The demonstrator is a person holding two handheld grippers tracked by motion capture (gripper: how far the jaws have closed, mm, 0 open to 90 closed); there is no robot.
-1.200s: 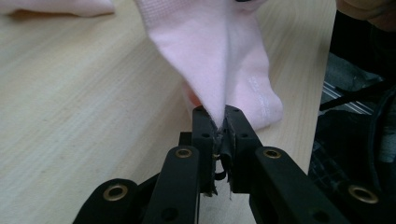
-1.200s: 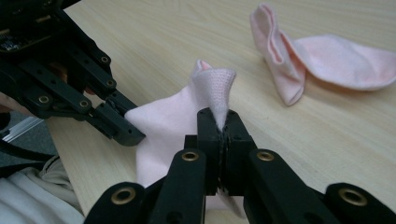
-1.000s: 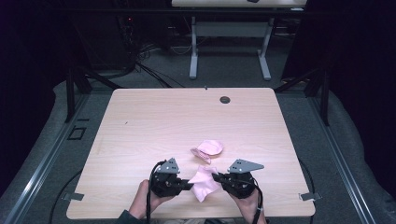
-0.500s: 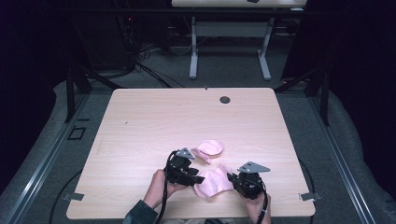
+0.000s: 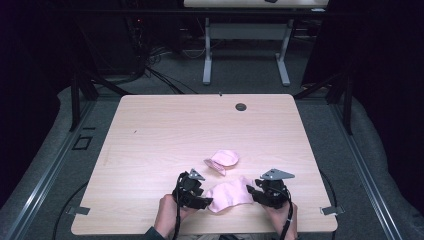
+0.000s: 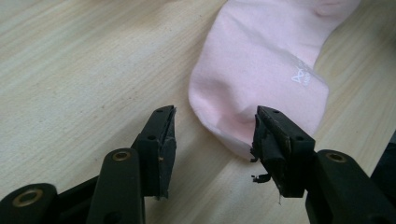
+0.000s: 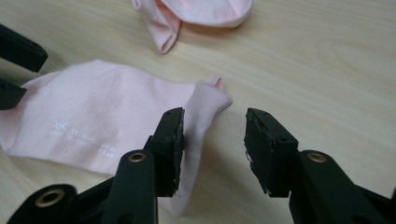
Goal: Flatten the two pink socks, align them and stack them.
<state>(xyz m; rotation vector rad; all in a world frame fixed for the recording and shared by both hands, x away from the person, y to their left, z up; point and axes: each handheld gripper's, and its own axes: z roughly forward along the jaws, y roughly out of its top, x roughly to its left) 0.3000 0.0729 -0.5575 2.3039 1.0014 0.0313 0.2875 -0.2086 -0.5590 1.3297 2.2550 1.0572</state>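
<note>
**Both grippers open at the flat pink sock**

The flat pink sock (image 5: 230, 194) lies near the table's (image 5: 165, 125) front edge. Left gripper (image 6: 212, 140): jaws spread wide, holding nothing, the sock's rounded end between them. Right gripper (image 7: 214, 147): jaws apart, empty, at the sock's opposite end. A second, bunched pink sock (image 5: 222, 160) lies just beyond the flat one.

Light wood-grain table (image 5: 165, 130); small dark round grommet (image 5: 241, 107) seen near far edge. Flat pink sock (image 5: 229, 193) is laid near front edge; second, bunched pink sock (image 5: 223, 160) just beyond it.
</note>
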